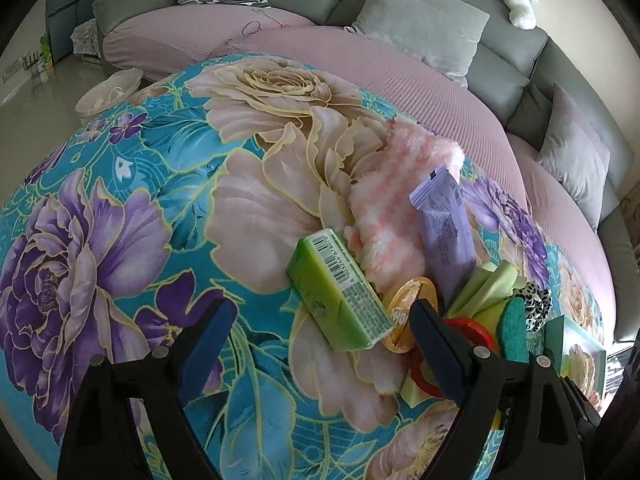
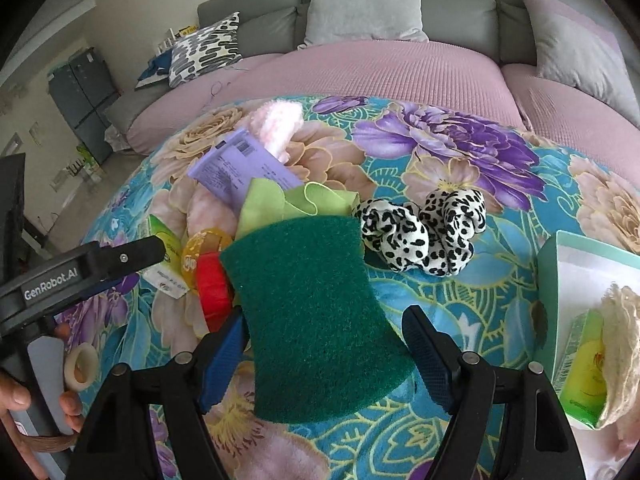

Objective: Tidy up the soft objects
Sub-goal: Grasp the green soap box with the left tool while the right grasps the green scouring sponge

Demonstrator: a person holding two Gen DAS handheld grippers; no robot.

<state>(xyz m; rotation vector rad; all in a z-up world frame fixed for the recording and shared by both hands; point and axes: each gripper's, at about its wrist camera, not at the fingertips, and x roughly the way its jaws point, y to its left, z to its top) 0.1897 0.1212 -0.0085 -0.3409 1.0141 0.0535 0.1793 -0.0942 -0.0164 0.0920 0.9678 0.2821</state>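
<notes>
Right wrist view had the right gripper (image 2: pixel 324 354) at lower centre with its blue jaws spread wide on either side of a green scouring pad (image 2: pixel 316 316), neither pad clearly pressing on it, while a leopard-print scrunchie (image 2: pixel 424 232) lay just beyond at centre right and a mint-green box (image 2: pixel 560 264) stood at the right edge. Left wrist view showed the left gripper (image 1: pixel 320 344) at the bottom, jaws wide and empty, above the floral cloth (image 1: pixel 140 200), with a green soap box (image 1: pixel 340 288) between them, touching a fluffy pink sock (image 1: pixel 396 208) and near a purple tube (image 1: pixel 444 220).
</notes>
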